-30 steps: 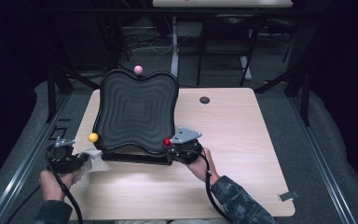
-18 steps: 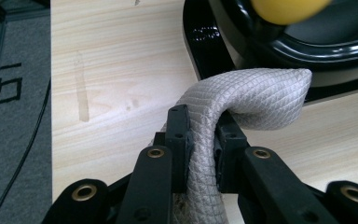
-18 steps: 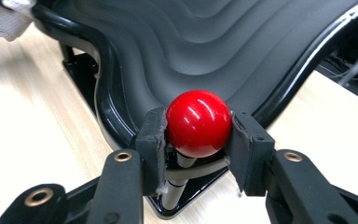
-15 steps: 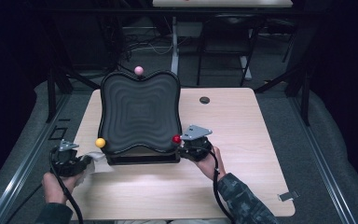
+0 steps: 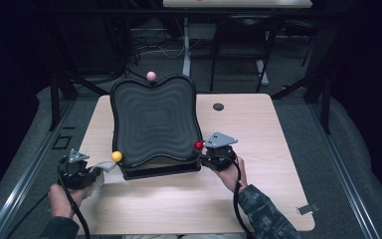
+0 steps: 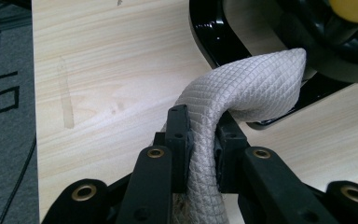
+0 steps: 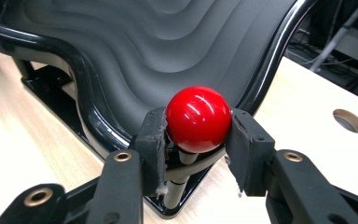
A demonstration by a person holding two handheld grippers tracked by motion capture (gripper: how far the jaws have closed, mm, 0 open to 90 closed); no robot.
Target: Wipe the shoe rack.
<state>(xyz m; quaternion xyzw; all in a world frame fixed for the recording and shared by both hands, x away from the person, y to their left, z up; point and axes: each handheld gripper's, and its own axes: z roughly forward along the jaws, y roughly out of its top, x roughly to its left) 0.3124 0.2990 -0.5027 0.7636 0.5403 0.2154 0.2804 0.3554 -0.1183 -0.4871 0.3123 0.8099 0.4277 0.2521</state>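
A black board with wavy ridges (image 5: 154,119) stands tilted on a black base (image 5: 159,170) on the wooden table (image 5: 258,199). It carries a pink knob (image 5: 150,75) at its far edge, a yellow knob (image 5: 116,156) at its near left corner and a red knob (image 5: 198,145) at its near right corner. My right gripper (image 5: 205,153) is shut on the red knob (image 7: 198,119), with the board (image 7: 168,42) just behind it. My left gripper (image 6: 203,126) is shut on a grey quilted cloth (image 6: 251,88), whose end touches the board's rim below the yellow knob (image 6: 354,9). From above, the cloth (image 5: 102,168) lies beside the base.
A small round hole (image 5: 218,106) sits in the table to the right of the board. A small metal clip (image 5: 306,209) lies near the table's front right corner. Dark desks and cables stand beyond the far edge. Bare wood runs along the near side.
The board's near edge has swung to the right: the red and yellow knobs both moved right with the right gripper. The left gripper and cloth followed slightly. The pink knob barely moved.
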